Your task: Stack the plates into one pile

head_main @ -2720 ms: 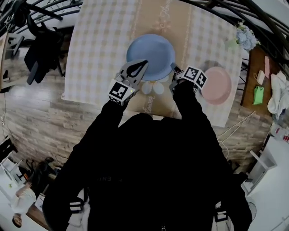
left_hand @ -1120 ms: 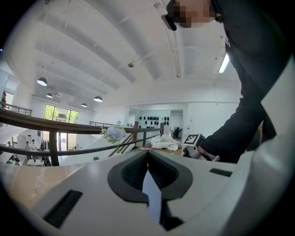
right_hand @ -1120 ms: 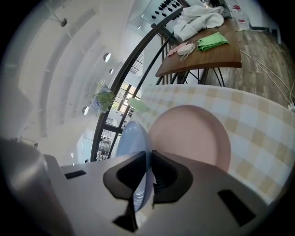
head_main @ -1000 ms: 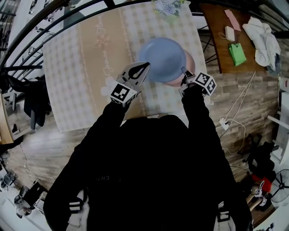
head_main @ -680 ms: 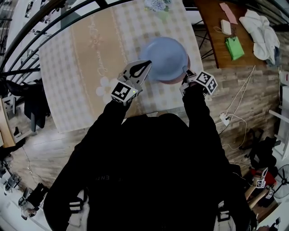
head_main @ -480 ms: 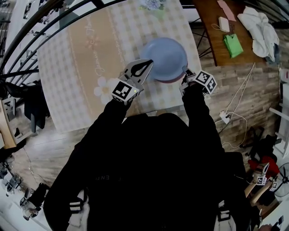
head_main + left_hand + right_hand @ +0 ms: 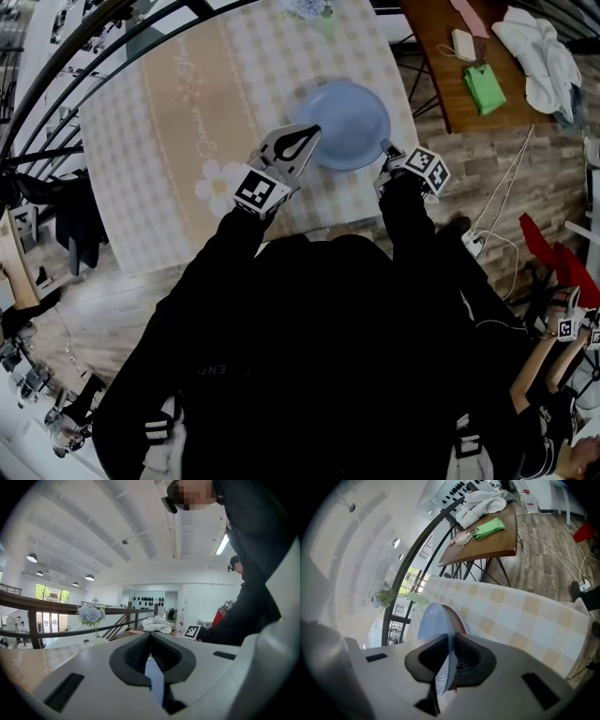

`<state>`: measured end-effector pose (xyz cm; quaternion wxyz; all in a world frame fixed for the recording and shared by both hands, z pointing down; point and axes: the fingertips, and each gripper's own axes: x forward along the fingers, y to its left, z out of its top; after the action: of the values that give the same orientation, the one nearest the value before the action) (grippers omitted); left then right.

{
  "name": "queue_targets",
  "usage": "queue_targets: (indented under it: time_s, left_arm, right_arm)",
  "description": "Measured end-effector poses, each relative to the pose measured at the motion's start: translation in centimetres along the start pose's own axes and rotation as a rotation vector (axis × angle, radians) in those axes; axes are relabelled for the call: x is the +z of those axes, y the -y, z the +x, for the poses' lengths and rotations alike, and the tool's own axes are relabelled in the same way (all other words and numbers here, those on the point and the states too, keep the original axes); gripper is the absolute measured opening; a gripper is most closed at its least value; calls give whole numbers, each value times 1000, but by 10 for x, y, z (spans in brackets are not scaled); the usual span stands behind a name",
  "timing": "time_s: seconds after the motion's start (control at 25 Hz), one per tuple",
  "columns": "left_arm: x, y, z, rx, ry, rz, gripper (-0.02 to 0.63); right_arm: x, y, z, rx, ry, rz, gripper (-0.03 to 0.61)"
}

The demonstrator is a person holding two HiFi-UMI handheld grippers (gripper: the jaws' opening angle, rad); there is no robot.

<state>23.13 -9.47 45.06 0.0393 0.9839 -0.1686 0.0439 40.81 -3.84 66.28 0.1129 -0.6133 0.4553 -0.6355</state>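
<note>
Covering one pink plate (image 7: 458, 619), one blue plate (image 7: 349, 111) sits toward the three-o'clock edge of the tabletop (image 7: 187, 112), its rim clamped by two tools: the left tool (image 7: 307, 139) at the plate's eight o'clock, the right tool (image 7: 385, 150) at its four o'clock.

Steep overhead head view, close gripper views, blue plate (image 7: 349, 117) common

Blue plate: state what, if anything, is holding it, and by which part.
The blue plate is held by its rim: the left gripper grips the rim's left side, the right gripper its right side.
</note>
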Motion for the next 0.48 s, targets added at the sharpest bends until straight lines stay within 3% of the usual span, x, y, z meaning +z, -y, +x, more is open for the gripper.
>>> queue_targets:
  time_s: [0.16,0.32,0.48]
  left_arm:
    - [0,3,-4,1,-29,-14,20]
    - [0,4,-7,6,-30,-11,20]
    - [2,6,-10,9,-29,-5,20]
  right_arm:
    - [-1,5,1,-18,-3,6,62]
    - [-1,-1,1,12,-6,5,211]
    - [0,-11,-1,-5,-5,-83,268]
